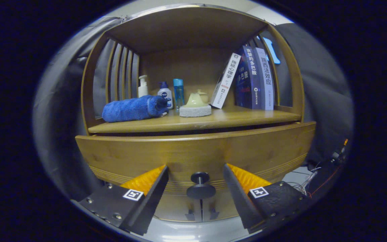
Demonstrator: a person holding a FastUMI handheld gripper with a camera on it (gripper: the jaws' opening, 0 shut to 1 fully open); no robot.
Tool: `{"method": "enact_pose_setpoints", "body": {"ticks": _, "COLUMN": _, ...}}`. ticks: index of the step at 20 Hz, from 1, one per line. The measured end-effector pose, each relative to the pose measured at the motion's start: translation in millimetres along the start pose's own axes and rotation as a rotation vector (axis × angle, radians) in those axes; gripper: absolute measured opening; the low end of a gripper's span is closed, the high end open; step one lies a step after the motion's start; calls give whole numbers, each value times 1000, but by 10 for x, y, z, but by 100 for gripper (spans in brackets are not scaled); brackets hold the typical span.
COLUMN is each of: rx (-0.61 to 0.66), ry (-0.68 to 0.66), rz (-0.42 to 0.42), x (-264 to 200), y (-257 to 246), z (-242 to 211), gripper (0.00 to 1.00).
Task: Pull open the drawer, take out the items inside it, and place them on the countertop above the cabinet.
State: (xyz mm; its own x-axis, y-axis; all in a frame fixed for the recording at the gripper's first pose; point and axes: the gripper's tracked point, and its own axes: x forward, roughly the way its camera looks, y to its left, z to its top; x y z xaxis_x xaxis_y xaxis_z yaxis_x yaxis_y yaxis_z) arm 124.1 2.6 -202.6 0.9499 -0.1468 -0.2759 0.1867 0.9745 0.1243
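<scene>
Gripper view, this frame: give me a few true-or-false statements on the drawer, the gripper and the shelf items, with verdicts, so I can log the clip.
1. The drawer is closed. True.
2. The gripper is shut on the drawer knob. False: its fingers stand open, the knob between them and untouched.
3. A rolled blue towel lies on the countertop above the drawer. True.
4. The books lie flat in a stack. False: they stand at the far end from the towel, the nearest one leaning.
5. Three bottles stand behind the towel. True.
6. The sponge sits inside the drawer. False: it rests on the countertop, between towel and books.
</scene>
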Motion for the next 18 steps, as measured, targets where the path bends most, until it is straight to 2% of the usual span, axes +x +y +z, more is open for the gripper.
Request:
{"method": "enact_pose_setpoints", "body": {"ticks": 9, "rx": 21, "ry": 1, "rz": 10, "x": 188, "y": 18, "z": 43, "gripper": 99}}
{"method": "enact_pose_setpoints", "body": {"ticks": 18, "rx": -15, "ry": 26, "rz": 3, "x": 266, "y": -10, "z": 40, "gripper": 99}}
